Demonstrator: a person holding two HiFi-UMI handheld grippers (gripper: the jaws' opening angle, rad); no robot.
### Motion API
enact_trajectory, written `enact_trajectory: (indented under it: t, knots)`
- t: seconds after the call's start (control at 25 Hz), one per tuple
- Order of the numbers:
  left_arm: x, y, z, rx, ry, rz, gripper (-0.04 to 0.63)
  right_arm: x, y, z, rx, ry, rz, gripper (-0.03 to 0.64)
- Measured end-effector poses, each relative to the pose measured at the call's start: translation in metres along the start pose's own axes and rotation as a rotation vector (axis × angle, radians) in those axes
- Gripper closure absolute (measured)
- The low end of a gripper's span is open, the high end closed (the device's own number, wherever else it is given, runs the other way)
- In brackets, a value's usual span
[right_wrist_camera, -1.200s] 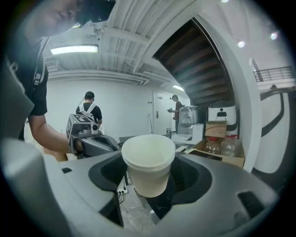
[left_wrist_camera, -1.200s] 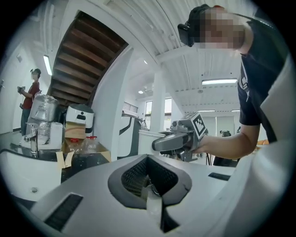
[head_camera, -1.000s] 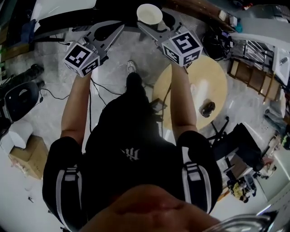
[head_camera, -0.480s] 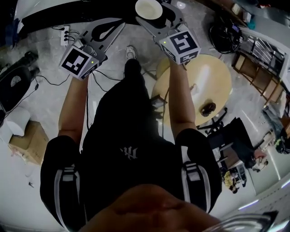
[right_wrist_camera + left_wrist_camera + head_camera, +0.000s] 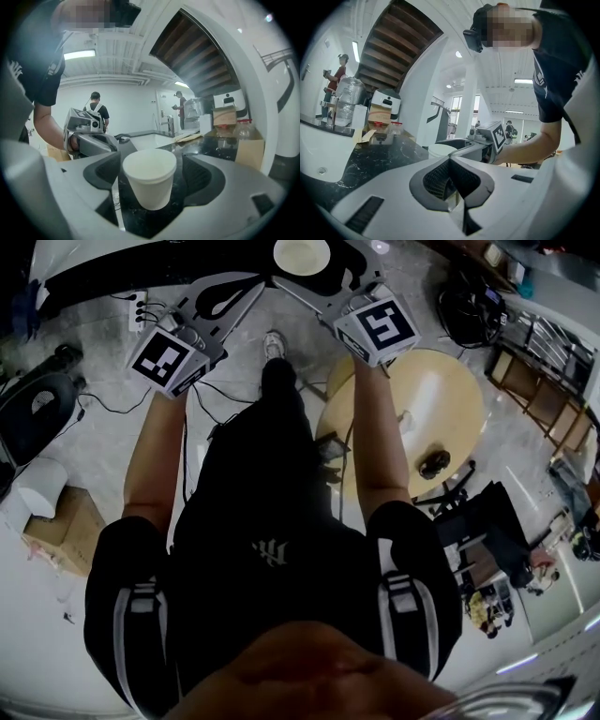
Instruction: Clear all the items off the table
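Both arms reach out. The left gripper (image 5: 451,164) has its jaws pressed together. The right gripper (image 5: 150,186) has just been spreading its jaws, with a cup (image 5: 149,168) loose between them.

bright indoor light frm ceiling strips (image 5: 78,55); heavy fisheye warp + dark vignette at edges, head view dimmer.

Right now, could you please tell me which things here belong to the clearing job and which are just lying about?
Job: white cup on the black counter; round wooden table; small dark item on it.
Lying about: cardboard box; power strip.
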State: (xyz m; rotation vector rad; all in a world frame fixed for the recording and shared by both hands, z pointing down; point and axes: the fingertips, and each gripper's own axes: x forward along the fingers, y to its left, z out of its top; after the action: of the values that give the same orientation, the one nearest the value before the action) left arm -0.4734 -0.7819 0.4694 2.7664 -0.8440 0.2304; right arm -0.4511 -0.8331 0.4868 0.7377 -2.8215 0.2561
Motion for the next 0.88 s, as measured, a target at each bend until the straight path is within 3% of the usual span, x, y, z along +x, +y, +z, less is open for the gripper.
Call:
enact_trajectory:
  t: [0.2, 0.32, 0.64, 0.68, 0.88]
  knots:
    - [-0.013, -0.008, 0.02, -0.004, -0.019, 0.013, 0.583, -0.02, 0.008, 0.027, -0.032, -0.009, -0.013, 0.199]
    - [-0.028, -0.023, 0.039, -0.01, -0.041, 0.001, 0.583, -0.04, 0.022, 0.056, -0.055, -0.046, -0.027, 0.238]
    - [-0.101, -0.133, 0.105, 0.098, -0.174, -0.01, 0.583, -0.113, 0.138, 0.127, -0.156, -0.143, -0.007, 0.585]
    - [-0.108, -0.145, 0.114, 0.11, -0.191, -0.011, 0.583, -0.12, 0.151, 0.136, -0.17, -0.152, -0.004, 0.611]
    - [-0.147, -0.213, 0.137, 0.156, -0.246, -0.037, 0.583, -0.165, 0.229, 0.158, -0.218, -0.169, 0.021, 0.612]
